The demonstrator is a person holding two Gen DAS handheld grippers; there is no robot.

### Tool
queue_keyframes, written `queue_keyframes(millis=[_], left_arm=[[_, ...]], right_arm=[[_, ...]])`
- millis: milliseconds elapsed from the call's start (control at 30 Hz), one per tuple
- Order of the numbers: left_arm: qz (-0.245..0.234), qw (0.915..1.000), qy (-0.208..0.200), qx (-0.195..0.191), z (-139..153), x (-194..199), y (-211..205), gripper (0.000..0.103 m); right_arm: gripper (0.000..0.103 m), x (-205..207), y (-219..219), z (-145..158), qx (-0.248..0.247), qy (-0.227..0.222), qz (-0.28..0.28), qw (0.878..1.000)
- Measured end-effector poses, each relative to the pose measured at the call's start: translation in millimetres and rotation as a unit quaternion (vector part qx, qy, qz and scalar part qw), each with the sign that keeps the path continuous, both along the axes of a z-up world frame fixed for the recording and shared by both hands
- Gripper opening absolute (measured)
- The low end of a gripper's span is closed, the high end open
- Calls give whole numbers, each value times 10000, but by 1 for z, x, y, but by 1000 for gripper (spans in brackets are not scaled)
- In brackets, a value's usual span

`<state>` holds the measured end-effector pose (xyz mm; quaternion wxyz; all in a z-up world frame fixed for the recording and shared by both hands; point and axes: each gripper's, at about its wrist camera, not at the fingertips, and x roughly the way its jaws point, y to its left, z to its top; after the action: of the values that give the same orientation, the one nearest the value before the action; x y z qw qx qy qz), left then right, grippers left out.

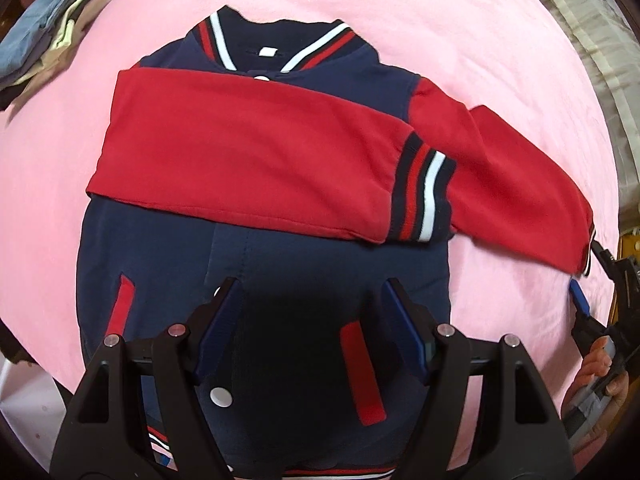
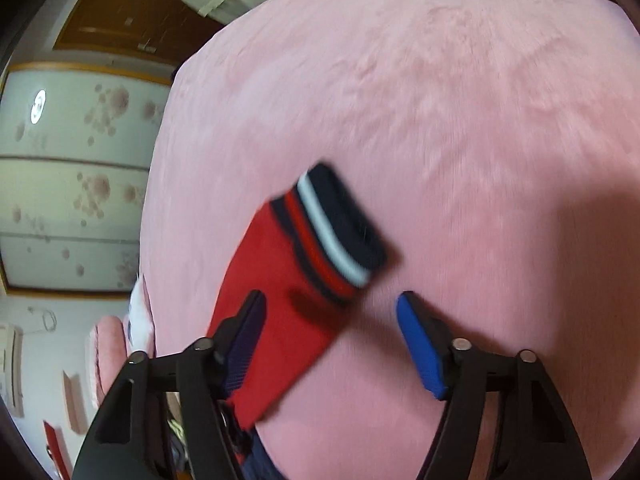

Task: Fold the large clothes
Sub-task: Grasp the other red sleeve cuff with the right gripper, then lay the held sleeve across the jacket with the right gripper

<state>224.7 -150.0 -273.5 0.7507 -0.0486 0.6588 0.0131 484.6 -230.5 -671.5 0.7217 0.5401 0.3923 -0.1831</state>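
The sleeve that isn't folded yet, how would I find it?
Start at the navy jacket spread on the pink blanket. One red sleeve lies folded across its chest. The unfolded sleeve sticks out sideways onto bare blanket, its striped cuff by the right gripper.

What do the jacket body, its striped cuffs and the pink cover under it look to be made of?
Jacket body: smooth navy sweatshirt-type knit, probably cotton blend; matte, soft creases. Striped cuff: ribbed elastic knit, judging by fine ridges and gathered sleeve fabric. Pink cover: plush fleece or velour, likely; its short nap shows brushed streaks.
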Motion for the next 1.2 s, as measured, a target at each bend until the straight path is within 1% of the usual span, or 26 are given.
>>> queue_keyframes(millis=[33,67,100,133,167,233,300,333,367,400,467,533,600,733,800,900,933,967,1033,1067,1100,1133,1200], left_arm=[[59,10000,18,14,-1,1,-1,69],[98,9999,31,26,-3,4,1,69],[149,9999,41,36,-4,5,1,69],[217,9997,45,42,-3,5,2,69],[258,9996,48,49,-5,9,3,69],[343,9994,38,51,-3,9,7,69],[440,9990,7,55,0,9,12,69],[492,9988,-12,56,1,10,15,69],[539,9985,-27,56,-7,22,11,69],[579,9983,-47,56,-6,23,15,69],[694,9975,-137,34,-2,24,22,69],[777,9967,-229,-14,2,26,31,69],[800,9964,-274,-79,5,27,38,69],[862,9947,-473,-295,17,25,65,69],[856,9942,-559,-345,18,25,83,69],[838,9936,-648,-395,24,19,108,69],[842,9933,-674,-405,27,19,117,69],[845,9930,-704,-433,29,18,127,69],[842,9923,-747,-515,34,19,147,69],[841,9921,-763,-541,35,19,154,69],[833,9916,-803,-568,38,20,167,69],[836,9914,-833,-568,39,21,175,69],[834,9912,-856,-564,42,21,190,69]], right_arm=[[55,7,0,-4,3,-18,-64,10000],[40,12,1,-9,5,-35,-139,9999],[34,17,1,-14,-2,-84,-252,9996],[24,14,-6,-12,-7,-90,-345,9994],[16,18,-4,-17,25,-139,-492,9987],[11,14,-11,-14,61,-257,-703,9972],[10,24,-4,-14,-37,-237,-740,9970],[9,12,-19,-3,-93,-236,-735,9970],[9,17,-14,1,-209,-228,-729,9969],[9,13,-20,15,-317,-237,-706,9967],[9,7,-43,45,-513,-314,-654,9960],[9,15,-39,65,-757,-424,-511,9949],[9,25,-29,85,-1014,-625,-307,9924],[9,47,-7,134,-1574,-1049,132,9819],[9,55,19,162,-1838,-1302,398,9735],[9,68,51,206,-2039,-1613,770,9625],[9,74,61,221,-2075,-1700,886,9593],[9,78,81,233,-2086,-1848,1085,9542],[9,79,111,258,-2103,-2050,1378,9459],[9,74,114,276,-2077,-2123,1518,9427],[9,78,134,281,-2032,-2181,1700,9393],[9,101,159,297,-1981,-2173,1852,9377],[9,110,205,301,-1871,-2021,2207,9356]])
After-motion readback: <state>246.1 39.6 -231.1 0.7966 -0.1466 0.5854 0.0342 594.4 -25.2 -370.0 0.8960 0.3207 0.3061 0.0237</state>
